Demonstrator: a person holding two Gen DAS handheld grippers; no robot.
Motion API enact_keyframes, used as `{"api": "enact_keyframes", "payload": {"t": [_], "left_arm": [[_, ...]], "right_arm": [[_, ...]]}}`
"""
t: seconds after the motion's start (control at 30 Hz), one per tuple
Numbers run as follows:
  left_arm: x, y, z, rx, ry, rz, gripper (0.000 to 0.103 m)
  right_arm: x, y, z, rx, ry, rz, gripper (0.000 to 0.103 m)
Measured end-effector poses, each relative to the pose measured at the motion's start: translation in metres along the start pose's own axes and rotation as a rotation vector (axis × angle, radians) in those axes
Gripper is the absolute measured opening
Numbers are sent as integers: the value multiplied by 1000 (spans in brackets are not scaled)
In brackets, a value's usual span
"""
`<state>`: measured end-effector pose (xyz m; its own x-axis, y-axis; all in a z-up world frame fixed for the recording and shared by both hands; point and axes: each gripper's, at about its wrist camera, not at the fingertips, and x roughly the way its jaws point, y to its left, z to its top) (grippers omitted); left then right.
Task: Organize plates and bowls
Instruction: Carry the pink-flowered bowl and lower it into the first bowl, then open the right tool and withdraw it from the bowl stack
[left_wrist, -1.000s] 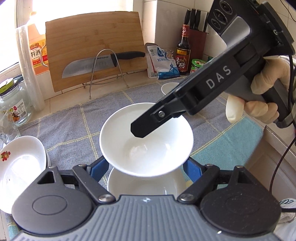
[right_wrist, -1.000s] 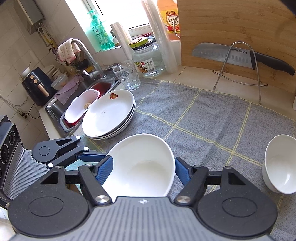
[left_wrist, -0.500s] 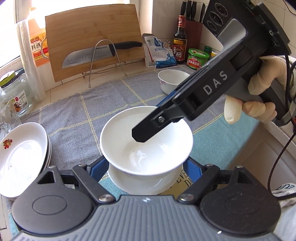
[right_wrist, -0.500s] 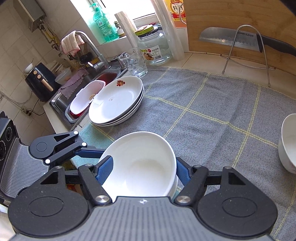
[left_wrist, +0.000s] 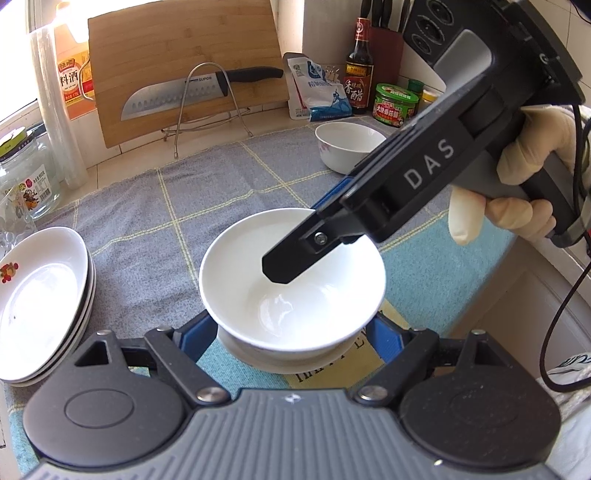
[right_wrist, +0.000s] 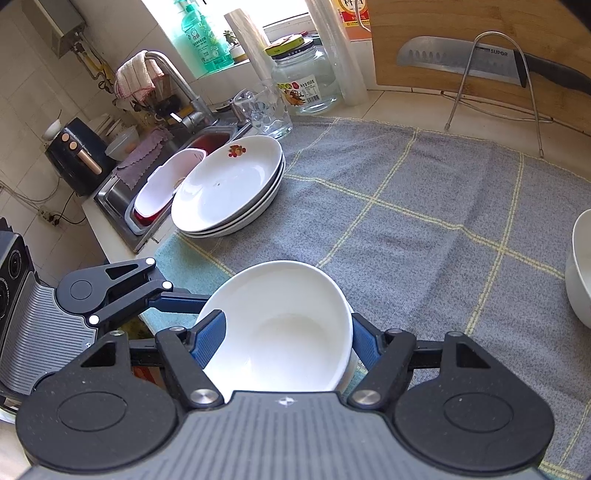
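Lower centre of both views: the right gripper (right_wrist: 286, 341) clamps a white bowl (left_wrist: 291, 286), nesting it into a lower bowl (left_wrist: 280, 356) held by the left gripper (left_wrist: 291, 332). Releasing off-centre could tip and chip them.

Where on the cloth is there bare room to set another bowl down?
The grey cloth lies bare between the plate stack, the knife stand and the small bowl. The near edge is crowded: both tongs and the stacked bowls.
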<state>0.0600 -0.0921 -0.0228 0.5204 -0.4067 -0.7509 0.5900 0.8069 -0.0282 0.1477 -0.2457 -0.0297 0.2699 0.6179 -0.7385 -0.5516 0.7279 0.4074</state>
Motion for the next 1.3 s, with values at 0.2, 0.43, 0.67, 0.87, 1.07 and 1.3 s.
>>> {"api": "enact_keyframes", "payload": {"t": [0.2, 0.43, 0.67, 0.87, 1.07, 1.3], "left_arm": [[2, 1, 0, -1, 10, 7, 87], [4, 3, 0, -12, 14, 5, 87], [4, 4, -2, -7, 11, 6, 91], [-9, 2, -1, 3, -6, -3, 92], [-27, -2, 11, 11, -60, -16, 96], [-24, -20, 30, -3, -137, -38, 97]], "right_arm": [[3, 0, 1, -2, 0, 4, 77], [6, 0, 1, -7, 7, 0, 78], [7, 4, -2, -30, 1, 17, 91], [-2, 7, -6, -54, -36, 0, 98], [-22, 7, -13, -99, -111, -64, 100], [-47, -16, -23, -70, -173, -148, 103]]}}
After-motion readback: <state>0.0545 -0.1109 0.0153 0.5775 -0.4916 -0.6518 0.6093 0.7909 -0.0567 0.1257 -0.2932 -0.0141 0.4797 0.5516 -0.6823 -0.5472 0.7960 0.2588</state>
